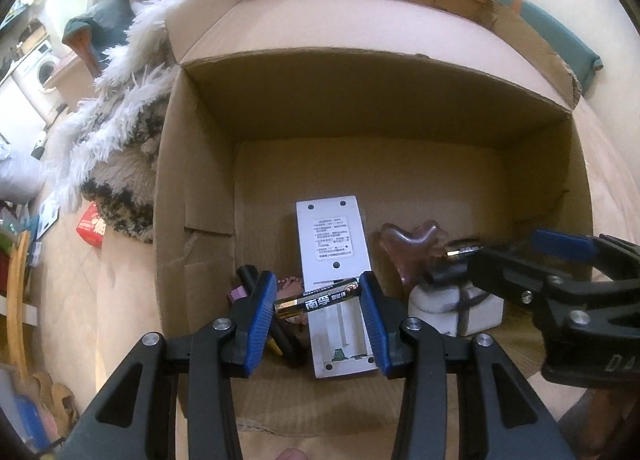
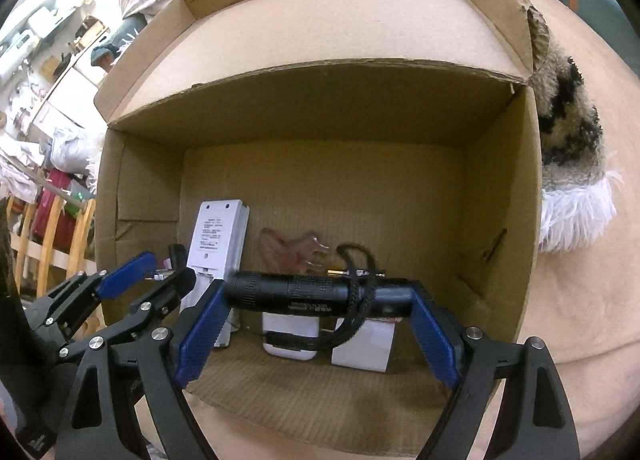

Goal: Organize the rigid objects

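Observation:
My left gripper (image 1: 318, 302) is shut on a black-and-gold battery (image 1: 316, 299), held end to end between its blue pads above the open cardboard box (image 1: 200, 188). Below it lies a white remote (image 1: 334, 244) with its battery bay uncovered. My right gripper (image 2: 316, 296) is shut on a black flashlight (image 2: 304, 294) with a braided black cord, gripped lengthwise over the same box (image 2: 500, 188). Each gripper shows at the edge of the other's view: the right gripper (image 1: 532, 260) and the left gripper (image 2: 132, 272).
On the box floor lie a pink translucent scraper (image 1: 408, 244), white boxes (image 2: 362, 344) and small dark items (image 1: 256, 288). A shaggy white and patterned blanket (image 1: 116, 120) lies outside the box on a beige surface. A red packet (image 1: 92, 226) sits left of it.

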{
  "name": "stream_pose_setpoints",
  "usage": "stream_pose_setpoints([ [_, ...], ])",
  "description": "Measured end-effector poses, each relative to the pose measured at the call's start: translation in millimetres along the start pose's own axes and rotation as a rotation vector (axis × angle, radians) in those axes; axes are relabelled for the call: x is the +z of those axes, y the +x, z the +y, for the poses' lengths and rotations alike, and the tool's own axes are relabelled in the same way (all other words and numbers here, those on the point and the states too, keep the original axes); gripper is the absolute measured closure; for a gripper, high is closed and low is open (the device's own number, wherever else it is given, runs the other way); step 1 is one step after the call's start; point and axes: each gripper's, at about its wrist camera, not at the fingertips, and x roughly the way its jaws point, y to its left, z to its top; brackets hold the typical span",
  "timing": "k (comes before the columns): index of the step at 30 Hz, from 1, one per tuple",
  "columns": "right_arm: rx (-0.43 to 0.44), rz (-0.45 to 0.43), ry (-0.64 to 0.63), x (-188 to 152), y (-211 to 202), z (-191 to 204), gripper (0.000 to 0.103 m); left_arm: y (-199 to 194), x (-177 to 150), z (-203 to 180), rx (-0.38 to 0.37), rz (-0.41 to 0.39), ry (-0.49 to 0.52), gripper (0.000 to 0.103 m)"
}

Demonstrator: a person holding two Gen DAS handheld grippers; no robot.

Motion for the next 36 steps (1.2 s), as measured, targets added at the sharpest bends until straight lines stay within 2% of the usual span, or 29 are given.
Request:
stream_pose_setpoints([
  [1, 0.002, -0.002, 0.0, 0.2, -0.6, 0.2, 0.01, 0.7, -0.3, -0.2, 0.003, 0.003, 0.002, 0.062],
  [3, 0.017, -0.013, 0.002, 0.9, -2.9, 0.4, 0.01, 1.6, -0.7, -0.1, 0.003, 0.006, 0.002, 0.044],
  [6, 0.039, -0.045, 0.0, 2.1, -10.0, 1.6, 0.0, -1.8, -1.5, -1.1, -0.003, -0.004, 0.002, 0.029],
  [11, 0.065, -0.079, 0.008, 5.0, -17.7, 3.3, 0.0, -7.6, -1.2, 4.0, -0.035, -0.008, -0.033, 0.019],
  [14, 0.072, -0.091, 0.005, 6.0, -20.7, 6.3, 0.0, -11.7, -1.1, 9.2, -0.04, -0.013, -0.061, 0.018],
  [18, 0.075, -0.118, 0.004, 2.5, -29.4, 8.1, 0.0, -17.8, -0.7, 15.4, -0.045, -0.027, -0.077, 0.012],
  [24, 0.093, -0.143, 0.026, -4.6, -44.2, 6.2, 0.0, -36.4, -3.3, 16.7, -0.066, -0.038, -0.076, 0.012],
  [29, 0.09, -0.165, 0.035, -10.9, -62.7, 4.4, 0.0, -62.2, -4.6, 26.5, -0.051, -0.046, -0.106, 0.012],
  [34, 0.087, -0.241, 0.039, -21.6, -97.0, 4.4, 0.0, -99.7, -11.1, 44.4, 0.019, -0.136, -0.139, 0.012],
  [36, 0.078, -0.259, 0.026, -29.0, -106.7, 5.5, 0.0, -114.6, -18.6, 53.1, 0.024, -0.182, -0.16, 0.012],
])
